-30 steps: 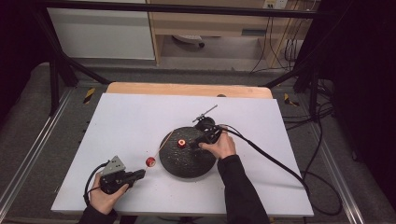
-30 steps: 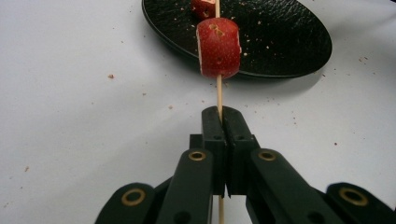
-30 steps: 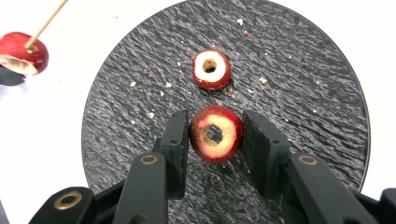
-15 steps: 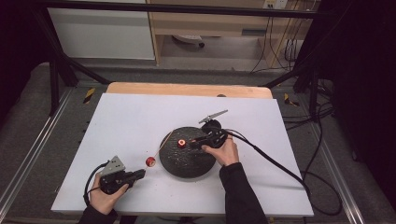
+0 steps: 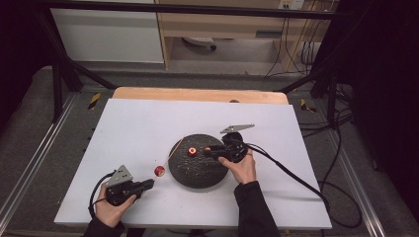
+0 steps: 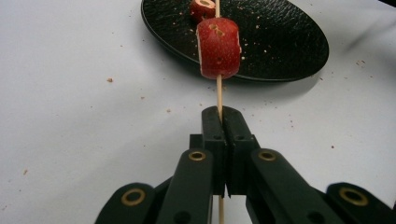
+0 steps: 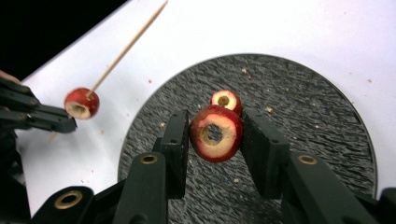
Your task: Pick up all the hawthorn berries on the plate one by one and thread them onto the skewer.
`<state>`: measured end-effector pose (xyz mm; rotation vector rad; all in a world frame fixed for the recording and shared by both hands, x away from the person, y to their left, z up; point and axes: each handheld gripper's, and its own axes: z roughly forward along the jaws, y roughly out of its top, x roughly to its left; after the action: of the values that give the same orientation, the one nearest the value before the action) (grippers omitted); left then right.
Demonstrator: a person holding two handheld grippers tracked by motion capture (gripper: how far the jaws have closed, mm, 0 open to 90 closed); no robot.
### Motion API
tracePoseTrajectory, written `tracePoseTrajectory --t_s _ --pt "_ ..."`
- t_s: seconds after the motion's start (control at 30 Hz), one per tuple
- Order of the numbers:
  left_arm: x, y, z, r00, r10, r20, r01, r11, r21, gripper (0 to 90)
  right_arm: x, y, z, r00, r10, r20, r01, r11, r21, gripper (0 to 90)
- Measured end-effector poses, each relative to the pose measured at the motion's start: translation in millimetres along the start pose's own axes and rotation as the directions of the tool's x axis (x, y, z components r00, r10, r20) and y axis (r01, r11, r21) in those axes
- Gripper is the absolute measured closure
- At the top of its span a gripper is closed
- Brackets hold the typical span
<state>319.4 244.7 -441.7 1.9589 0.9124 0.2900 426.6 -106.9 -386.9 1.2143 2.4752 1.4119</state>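
My left gripper (image 5: 148, 184) (image 6: 223, 116) is shut on a thin wooden skewer (image 5: 170, 157) (image 6: 218, 91) that slants up over the black plate (image 5: 197, 174). One red cored fruit (image 5: 159, 171) (image 6: 218, 47) is threaded on the skewer near the gripper. My right gripper (image 5: 208, 149) (image 7: 215, 133) hovers over the plate (image 7: 303, 121), shut on a second red cored fruit (image 7: 215, 133) with its hole facing the camera. A third cored fruit (image 5: 191, 151) (image 7: 226, 101) lies on the plate just beyond it. The skewer (image 7: 126, 46) and its fruit (image 7: 81, 103) are also in the right gripper view, at the left.
The white tabletop (image 5: 148, 123) carries small crumbs around the plate. A black cable (image 5: 291, 173) trails from the right gripper across the table's right side. Metal frame rails and a wooden shelf unit stand beyond the far edge.
My right gripper has shifted a little to the right over the plate with the cored fruit in it. The left gripper and the skewer have stayed still.
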Motion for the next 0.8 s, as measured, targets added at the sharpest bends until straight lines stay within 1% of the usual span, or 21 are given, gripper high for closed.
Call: tracePoseTrajectory --t_s 0.1,0.23,0.3,0.37,0.47,0.53,0.57,0.7,0.8 --pt "-0.5 0.1 0.2 1.0 0.002 0.001 -0.002 1.0 0.0 88.6 -0.1 -5.5 -1.4 0.9999 0.014 -0.007 -0.014 0.999 -0.042 63.2" --pt "-0.8 0.2 -0.1 1.0 0.002 -0.001 -0.002 1.0 -0.002 88.6 -1.0 -11.1 -4.3 0.9993 0.032 -0.02 -0.034 0.994 -0.101 63.2" --pt "-0.9 0.2 0.0 1.0 0.001 -0.001 -0.001 1.0 -0.003 88.6 -1.3 -13.3 -5.6 0.9992 0.033 -0.021 -0.035 0.992 -0.121 63.2" --pt "-1.8 0.4 0.5 1.0 0.002 0.0 -0.002 1.0 -0.007 88.6 -0.6 -15.9 -6.3 0.9986 0.043 -0.029 -0.047 0.988 -0.147 63.2" --pt "-2.4 0.5 0.5 1.0 0.003 -0.001 -0.003 0.9999 -0.011 88.6 -0.5 -20.0 -5.6 0.998 0.054 -0.034 -0.059 0.984 -0.171 63.2" --pt "-2.5 0.6 0.3 1.0 0.004 -0.001 -0.004 0.9999 -0.011 88.6 -1.0 -22.5 -5.1 0.9974 0.063 -0.035 -0.068 0.978 -0.195 63.2" --pt "-2.7 0.7 0.2 1.0 0.004 -0.002 -0.004 0.9999 -0.013 88.6 -1.0 -22.5 -5.1 0.9974 0.063 -0.035 -0.068 0.978 -0.195 63.2" --pt "-4.1 1.1 1.0 1.0 0.003 -0.003 -0.003 0.9998 -0.019 88.6 -1.0 -26.3 -5.1 0.995 0.085 -0.051 -0.096 0.964 -0.248 63.2" --pt "-5.1 1.3 1.3 1.0 0.004 -0.003 -0.004 0.9997 -0.022 88.6 0.1 -27.8 -5.0 0.9948 0.085 -0.056 -0.098 0.956 -0.277 63.2"
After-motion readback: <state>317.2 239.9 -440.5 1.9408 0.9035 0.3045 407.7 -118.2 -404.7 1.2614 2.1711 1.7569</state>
